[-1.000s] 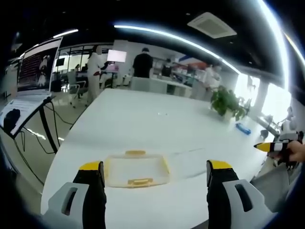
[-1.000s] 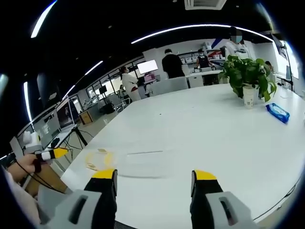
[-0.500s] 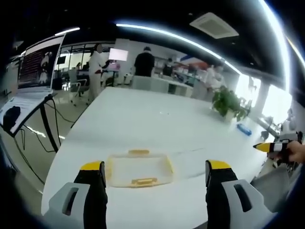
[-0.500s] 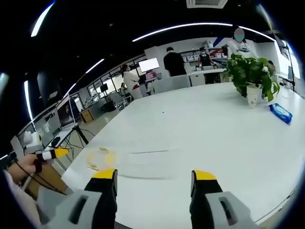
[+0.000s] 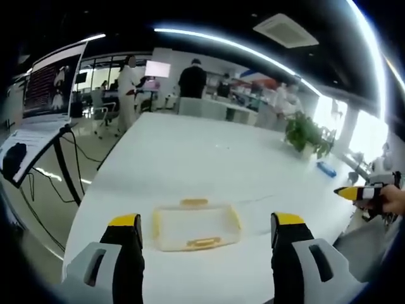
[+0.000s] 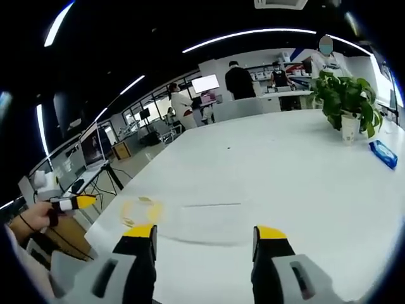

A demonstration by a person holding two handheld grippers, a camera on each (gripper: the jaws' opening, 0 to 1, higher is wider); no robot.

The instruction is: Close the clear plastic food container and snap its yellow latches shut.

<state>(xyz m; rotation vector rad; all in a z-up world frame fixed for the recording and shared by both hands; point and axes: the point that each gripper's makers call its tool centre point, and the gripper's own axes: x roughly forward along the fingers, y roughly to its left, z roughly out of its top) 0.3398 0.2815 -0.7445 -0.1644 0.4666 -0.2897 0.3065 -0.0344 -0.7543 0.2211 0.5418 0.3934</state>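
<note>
Both tools hovering wide open over the white surface (image 5: 190,158) — nothing gripped.

From my left gripper view, the left tool (image 5: 205,231) has its yellow-tipped jaws spread far apart, holding nothing, and the clear plastic food container with yellow latches (image 5: 196,227) sits on the surface between and just beyond them, near the close edge. In my right gripper view the right tool (image 6: 205,235) is just as wide, also empty — the container (image 6: 183,218) lies ahead and to the left of its jaws, and the left tool's yellow tip (image 6: 74,202) shows in a hand at the far left. A green potted plant (image 6: 347,104) and a blue packet (image 6: 384,153) sit well apart from the container.
</note>
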